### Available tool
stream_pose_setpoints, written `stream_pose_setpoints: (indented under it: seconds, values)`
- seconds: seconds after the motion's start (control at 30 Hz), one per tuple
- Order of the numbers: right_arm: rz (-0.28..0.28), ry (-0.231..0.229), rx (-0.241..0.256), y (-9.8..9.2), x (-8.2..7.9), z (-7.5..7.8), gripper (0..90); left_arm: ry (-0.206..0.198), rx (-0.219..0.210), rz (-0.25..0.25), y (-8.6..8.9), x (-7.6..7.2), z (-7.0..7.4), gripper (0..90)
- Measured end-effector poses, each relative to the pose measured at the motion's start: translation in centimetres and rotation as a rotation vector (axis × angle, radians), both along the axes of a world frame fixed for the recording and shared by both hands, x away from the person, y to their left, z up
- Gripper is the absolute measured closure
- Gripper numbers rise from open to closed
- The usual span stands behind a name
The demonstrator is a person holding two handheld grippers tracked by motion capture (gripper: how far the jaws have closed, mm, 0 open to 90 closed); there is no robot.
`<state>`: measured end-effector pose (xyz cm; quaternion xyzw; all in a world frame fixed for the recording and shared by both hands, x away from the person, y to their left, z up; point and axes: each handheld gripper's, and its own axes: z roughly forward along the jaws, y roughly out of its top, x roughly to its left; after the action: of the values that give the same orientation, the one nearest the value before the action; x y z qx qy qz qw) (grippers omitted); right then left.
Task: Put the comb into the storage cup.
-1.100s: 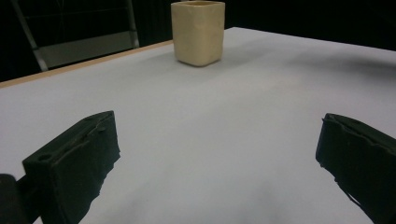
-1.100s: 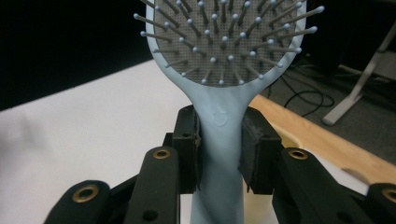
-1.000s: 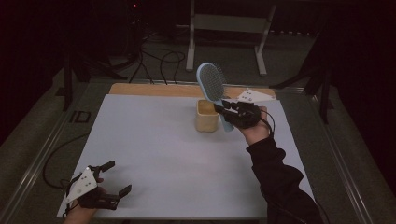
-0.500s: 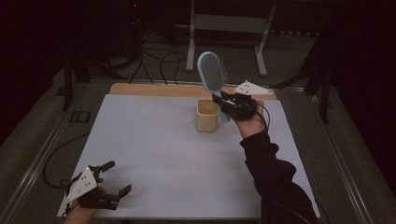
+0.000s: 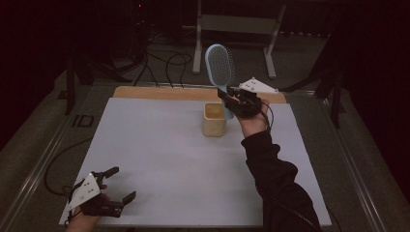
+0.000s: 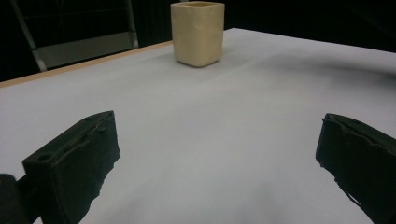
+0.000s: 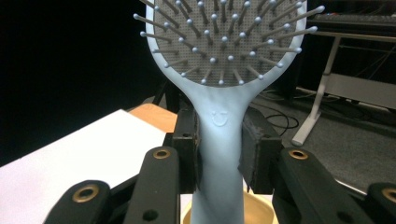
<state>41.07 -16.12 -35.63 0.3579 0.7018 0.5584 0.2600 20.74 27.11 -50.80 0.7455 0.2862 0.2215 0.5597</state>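
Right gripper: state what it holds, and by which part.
The right gripper holds the hairbrush by its handle, just below the head, above the cup.

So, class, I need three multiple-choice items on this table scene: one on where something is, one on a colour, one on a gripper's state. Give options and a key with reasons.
1. Where is the hairbrush handle's lower end?
A. flat on the table
B. over the open cup
C. on the floor

2. What colour is the hairbrush?
A. light blue
B. red
C. green

3. How is the left gripper?
A. shut on the cup
B. shut on the hairbrush
C. open, holding nothing

Key: 1 B, the right gripper view shows the handle ending over the cup's mouth. 2 A, its handle and frame are pale blue. 3 C, its fingers stand wide apart over bare table; the right gripper clamps the hairbrush.
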Motion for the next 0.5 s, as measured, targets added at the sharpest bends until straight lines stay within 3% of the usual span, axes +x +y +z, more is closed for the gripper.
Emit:
stream_pose_setpoints:
  seconds: [0.33, 0.5]
  values:
    - [-0.036, -0.03, 0.059, 0.9, 1.0, 0.0, 71.0, 0.0, -0.001, 0.001, 0.0, 0.0, 0.0, 0.0]
    - [-0.056, -0.036, 0.063, 1.1, 1.6, -0.3, 71.0, 0.0, -0.01, 0.003, 0.1, 0.0, 0.0, 0.0]
